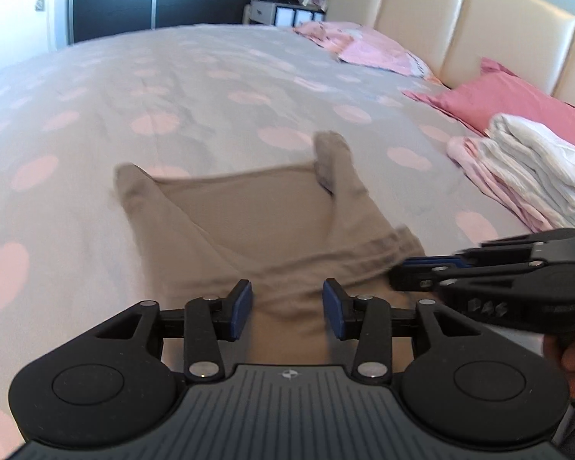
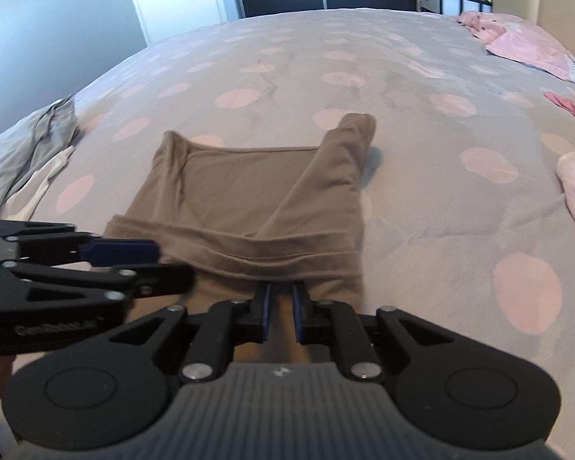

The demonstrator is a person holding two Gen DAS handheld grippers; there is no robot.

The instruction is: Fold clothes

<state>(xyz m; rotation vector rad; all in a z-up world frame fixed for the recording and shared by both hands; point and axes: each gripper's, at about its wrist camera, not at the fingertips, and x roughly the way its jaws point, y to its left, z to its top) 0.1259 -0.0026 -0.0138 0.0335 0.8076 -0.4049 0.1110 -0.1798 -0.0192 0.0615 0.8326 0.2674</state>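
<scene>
Garment point(image 2: 249, 207), tan, lying partly folded on spotted bedspread point(image 2: 421, 207), near hem doubled into a band, two narrow ends pointing toward far side. Left gripper point(image 1: 287, 308) hovering over near hem, jaws spread, blue pads point(image 1: 241, 308) apart with cloth beneath, not pinching. Right gripper point(image 2: 280, 306) resting just beside it at same hem, jaws nearly pressed together; possibly pinching a thin fold, though cloth between pads not clearly visible. Folded white and pink stack point(image 1: 529, 176) sitting well apart near pillow point(image 1: 510, 96) and headboard point(image 1: 479, 11). Grey clothes point(image 2: 34, 145) lying crumpled at bed edge.
</scene>
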